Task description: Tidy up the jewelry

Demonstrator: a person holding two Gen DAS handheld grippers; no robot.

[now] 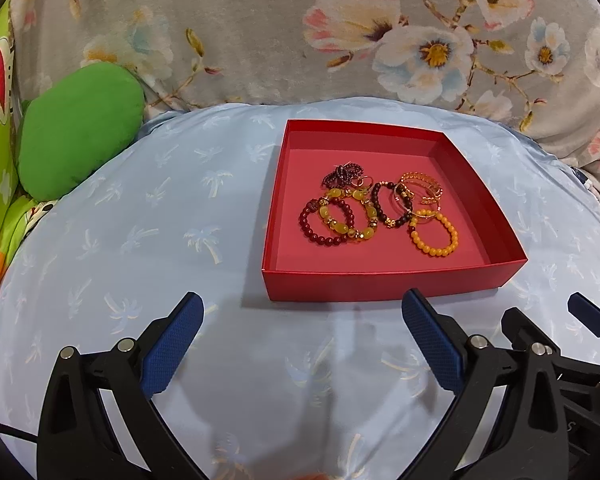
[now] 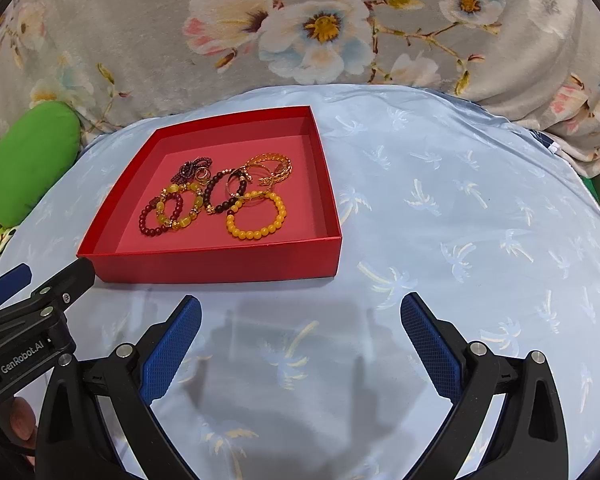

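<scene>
A shallow red box (image 1: pixel 380 284) (image 2: pixel 220 266) sits on a pale blue cloth and holds several bracelets in a loose heap. Among them are an orange bead bracelet (image 1: pixel 436 234) (image 2: pixel 256 214), a dark red bead bracelet (image 1: pixel 320 224) (image 2: pixel 156 216), a yellow bead bracelet (image 1: pixel 356 216) (image 2: pixel 180 206), a dark brown bead one (image 1: pixel 384 204) (image 2: pixel 224 192) and gold chains (image 1: pixel 420 188) (image 2: pixel 272 166). My left gripper (image 1: pixel 302 310) is open, just in front of the box, with nothing between its fingers. My right gripper (image 2: pixel 300 312) is open too, in front of the box's right corner.
The blue cloth (image 1: pixel 160 208) (image 2: pixel 460 208) with palm prints covers a rounded cushion. A grey floral fabric (image 1: pixel 260 40) (image 2: pixel 140 40) rises behind it. A green cushion (image 1: pixel 76 140) (image 2: pixel 32 160) lies at the back left. The other gripper shows at each view's edge.
</scene>
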